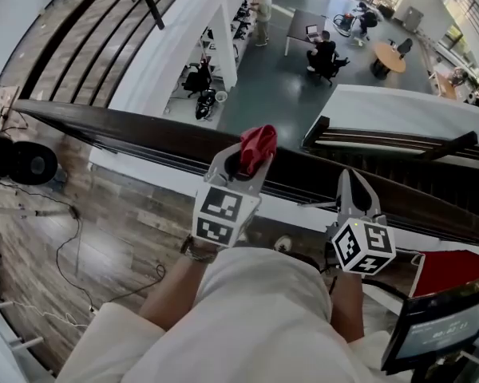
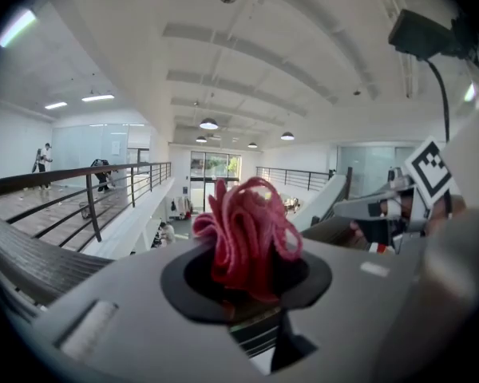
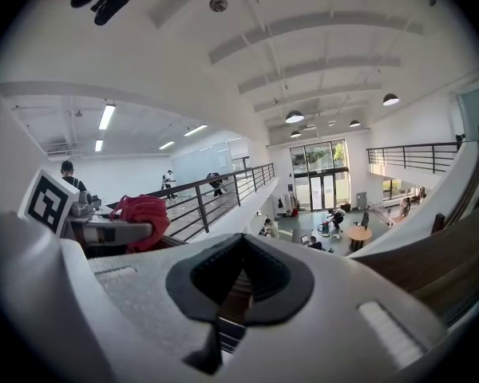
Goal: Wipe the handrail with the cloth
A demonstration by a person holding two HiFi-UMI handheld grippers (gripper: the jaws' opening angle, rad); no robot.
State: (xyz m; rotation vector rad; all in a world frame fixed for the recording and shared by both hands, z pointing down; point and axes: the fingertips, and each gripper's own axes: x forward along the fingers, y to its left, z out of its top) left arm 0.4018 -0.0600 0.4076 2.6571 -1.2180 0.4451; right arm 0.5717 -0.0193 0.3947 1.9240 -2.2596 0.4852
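Person in pale cream clothing [image 1: 251,317], a dark band [image 1: 193,250] at the left wrist, with a light grey left gripper [image 1: 241,162] and right gripper [image 1: 355,183], both black-padded inside the jaws, each bearing a white cube [image 1: 221,214] printed with black square markers.

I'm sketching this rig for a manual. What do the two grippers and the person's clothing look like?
The left gripper and right gripper are both pale grey plastic. Each has two tapering jaws lined with black pads. Each carries a white cube printed with black square markers. The person wears a cream top.
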